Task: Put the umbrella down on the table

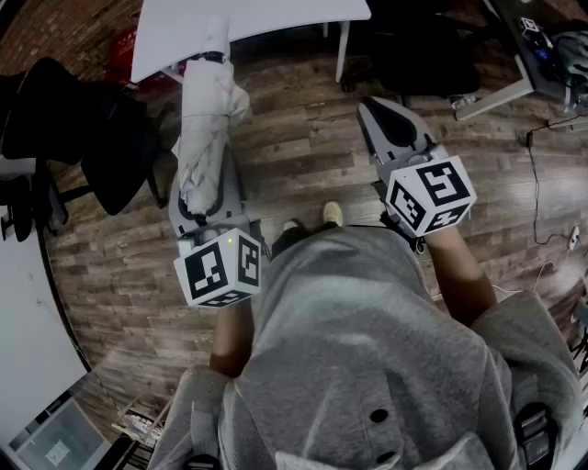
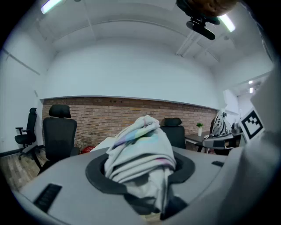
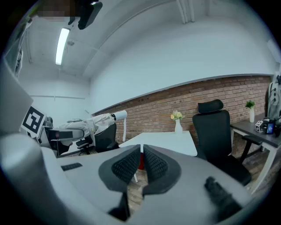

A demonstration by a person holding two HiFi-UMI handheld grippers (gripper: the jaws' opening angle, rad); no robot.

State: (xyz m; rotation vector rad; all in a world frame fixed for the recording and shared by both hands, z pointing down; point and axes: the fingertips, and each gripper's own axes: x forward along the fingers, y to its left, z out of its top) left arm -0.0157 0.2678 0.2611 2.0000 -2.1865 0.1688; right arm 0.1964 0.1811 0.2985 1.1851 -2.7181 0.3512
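Note:
A folded white umbrella with faint coloured streaks lies along my left gripper, whose jaws are shut on its bundled fabric. Its far end reaches over the near edge of the white table. In the left gripper view the umbrella fills the gap between the jaws. My right gripper hovers over the wooden floor to the right, shut and empty; its ribbed pads meet. From the right gripper view the umbrella and the left gripper show at the left, beside the table.
Black office chairs stand left of the table, and another chair stands at its right end. A vase of flowers is on the table. A second desk and floor cables lie at the right.

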